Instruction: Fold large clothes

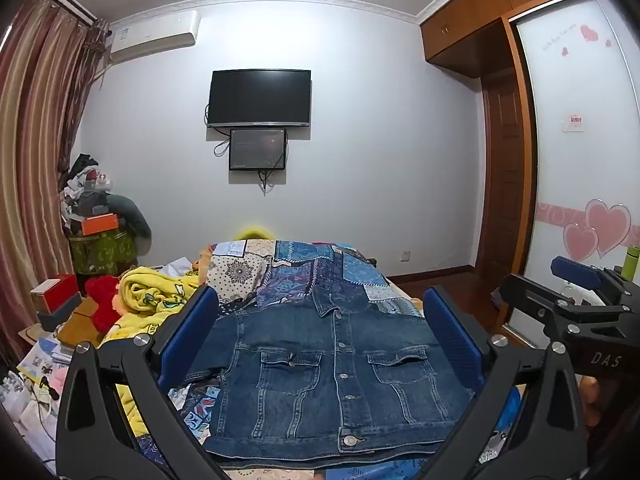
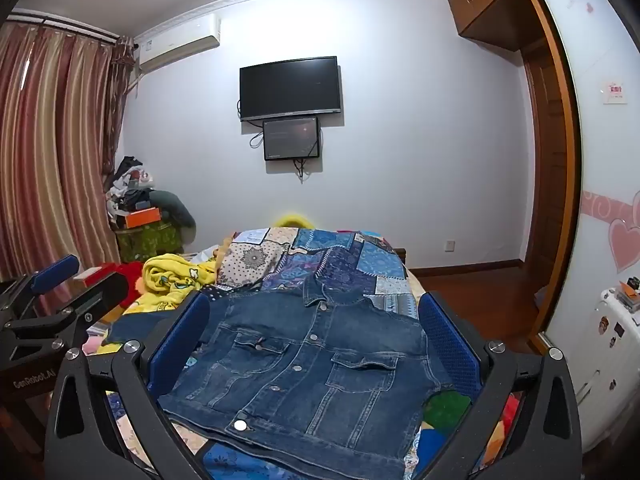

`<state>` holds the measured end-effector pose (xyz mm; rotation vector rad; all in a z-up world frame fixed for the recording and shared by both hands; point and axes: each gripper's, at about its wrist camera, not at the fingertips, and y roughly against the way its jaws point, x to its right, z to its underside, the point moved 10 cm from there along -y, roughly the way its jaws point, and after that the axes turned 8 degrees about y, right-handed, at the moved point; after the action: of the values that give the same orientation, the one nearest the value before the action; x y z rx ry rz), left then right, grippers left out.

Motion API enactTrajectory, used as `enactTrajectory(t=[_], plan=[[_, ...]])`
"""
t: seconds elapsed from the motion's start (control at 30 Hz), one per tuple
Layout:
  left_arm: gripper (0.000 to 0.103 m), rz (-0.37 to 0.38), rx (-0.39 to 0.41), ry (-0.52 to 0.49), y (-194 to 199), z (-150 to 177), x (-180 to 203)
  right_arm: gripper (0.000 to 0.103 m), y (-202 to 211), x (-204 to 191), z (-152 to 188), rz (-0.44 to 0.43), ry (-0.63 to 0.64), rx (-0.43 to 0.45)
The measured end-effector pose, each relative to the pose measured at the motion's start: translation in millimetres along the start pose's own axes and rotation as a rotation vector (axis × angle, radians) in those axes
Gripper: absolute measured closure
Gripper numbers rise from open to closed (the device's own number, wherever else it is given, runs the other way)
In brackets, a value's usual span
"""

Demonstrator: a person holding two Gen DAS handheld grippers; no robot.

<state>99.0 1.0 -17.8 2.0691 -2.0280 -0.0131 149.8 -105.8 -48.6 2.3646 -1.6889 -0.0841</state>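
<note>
Denim jacket [image 1: 332, 376] lying buttoned, front up, across the near end of the bed's patchwork quilt [image 1: 304, 268], with left gripper [image 1: 320, 340] and right gripper [image 2: 316, 344] both spread wide and empty above it; stiff denim may spring back from a fold.

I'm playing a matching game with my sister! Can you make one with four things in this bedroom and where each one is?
Things:
1. denim jacket
2. television
3. air conditioner
4. yellow blanket

Places:
A. high on the wall, next to the curtains
B. bunched up on the bed, left of the jacket
C. spread flat on the patchwork bedspread, buttoned
D. middle of the far wall, above a smaller screen

Pairs: 1-C, 2-D, 3-A, 4-B
</note>
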Motion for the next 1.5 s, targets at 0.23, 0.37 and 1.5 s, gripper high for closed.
enactTrajectory(t=[0.23,0.37,1.5], plan=[[0.000,0.007,-0.003,-0.007,1,-1,4,0.000,0,0,0,0.001,-0.002,0.002],[0.000,0.004,-0.007,0.013,-5,2,-4,0.000,0,0,0,0.002,-0.004,0.000],[0.000,-0.020,-0.033,0.028,-14,7,-8,0.000,-6,5,4,0.012,-0.008,-0.020]])
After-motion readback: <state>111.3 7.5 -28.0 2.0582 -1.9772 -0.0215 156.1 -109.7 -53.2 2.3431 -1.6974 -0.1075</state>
